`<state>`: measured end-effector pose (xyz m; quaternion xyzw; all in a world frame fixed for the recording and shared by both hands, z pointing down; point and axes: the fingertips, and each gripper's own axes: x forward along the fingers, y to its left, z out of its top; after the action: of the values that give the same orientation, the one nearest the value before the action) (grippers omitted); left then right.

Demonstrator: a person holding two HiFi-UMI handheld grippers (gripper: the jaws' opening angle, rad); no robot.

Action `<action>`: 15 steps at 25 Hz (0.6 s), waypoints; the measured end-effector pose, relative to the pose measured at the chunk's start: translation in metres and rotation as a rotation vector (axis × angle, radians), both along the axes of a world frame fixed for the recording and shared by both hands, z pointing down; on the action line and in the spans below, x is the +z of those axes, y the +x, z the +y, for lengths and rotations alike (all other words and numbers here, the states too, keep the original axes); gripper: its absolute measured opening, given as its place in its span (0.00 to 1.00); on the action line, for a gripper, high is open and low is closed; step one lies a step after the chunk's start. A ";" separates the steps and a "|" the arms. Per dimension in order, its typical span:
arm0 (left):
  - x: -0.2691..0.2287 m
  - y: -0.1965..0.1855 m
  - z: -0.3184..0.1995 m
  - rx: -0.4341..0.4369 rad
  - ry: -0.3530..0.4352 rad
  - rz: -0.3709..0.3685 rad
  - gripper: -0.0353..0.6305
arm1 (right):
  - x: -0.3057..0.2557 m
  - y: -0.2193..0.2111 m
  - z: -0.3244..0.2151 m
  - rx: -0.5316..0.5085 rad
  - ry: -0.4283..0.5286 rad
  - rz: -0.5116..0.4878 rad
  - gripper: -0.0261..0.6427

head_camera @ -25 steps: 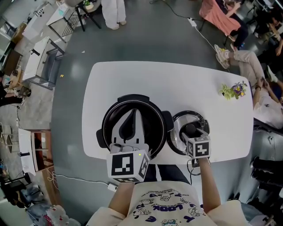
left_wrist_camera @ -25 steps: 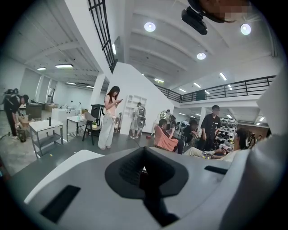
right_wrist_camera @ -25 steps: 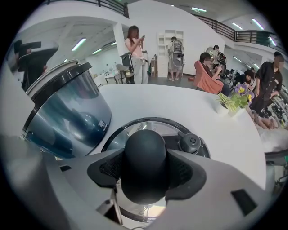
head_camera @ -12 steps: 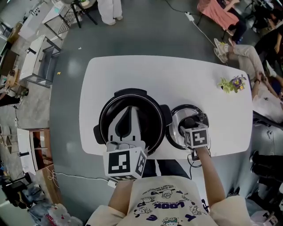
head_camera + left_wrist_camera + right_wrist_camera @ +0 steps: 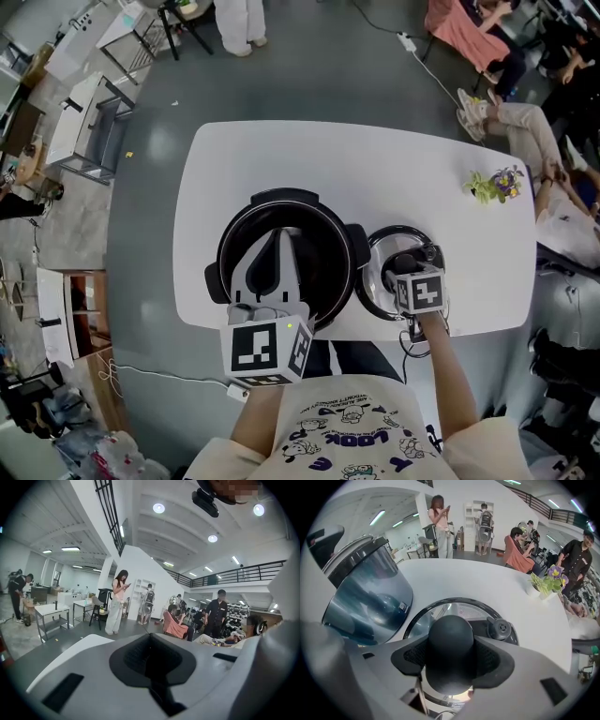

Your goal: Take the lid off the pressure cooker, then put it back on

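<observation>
The black pressure cooker [image 5: 281, 258] stands open on the white table [image 5: 375, 169], its steel-blue body [image 5: 365, 592] close on the left in the right gripper view. Its lid [image 5: 386, 281] lies on the table just right of the pot. My right gripper [image 5: 409, 267] points steeply down, shut on the lid's round black knob [image 5: 451, 634], which fills the gap between the pads [image 5: 494, 660]. The lid's valve [image 5: 500, 629] shows beside the knob. My left gripper [image 5: 279, 242] hovers over the open pot, shut with nothing in it [image 5: 151, 660].
A small pot of purple and green flowers [image 5: 495, 187] stands at the table's far right corner. The lid sits near the table's front edge. Several people stand and sit beyond the table, with shelves and carts [image 5: 89, 131] on the left.
The head view has shifted slightly. Both grippers, the lid and the pot stand as before.
</observation>
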<state>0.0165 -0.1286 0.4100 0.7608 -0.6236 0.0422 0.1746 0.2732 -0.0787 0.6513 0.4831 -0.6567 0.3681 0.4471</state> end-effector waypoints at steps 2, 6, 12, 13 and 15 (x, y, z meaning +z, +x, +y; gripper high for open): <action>-0.004 -0.006 0.002 -0.001 0.003 0.000 0.07 | -0.003 -0.003 0.000 -0.001 -0.007 0.004 0.48; -0.007 -0.010 0.003 -0.006 0.010 -0.004 0.07 | -0.005 -0.003 -0.001 -0.008 -0.027 -0.014 0.48; -0.007 -0.011 0.005 -0.003 0.015 -0.003 0.07 | -0.024 -0.002 0.003 0.027 -0.034 -0.070 0.48; -0.009 -0.011 0.006 -0.001 0.018 -0.001 0.07 | -0.030 -0.002 0.004 0.027 -0.030 -0.071 0.48; -0.013 -0.010 0.007 0.004 0.024 0.001 0.07 | -0.042 0.000 0.007 0.022 -0.026 -0.071 0.48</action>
<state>0.0070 -0.1218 0.3970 0.7640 -0.6226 0.0348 0.1659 0.2732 -0.0718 0.6093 0.4710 -0.6621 0.3981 0.4258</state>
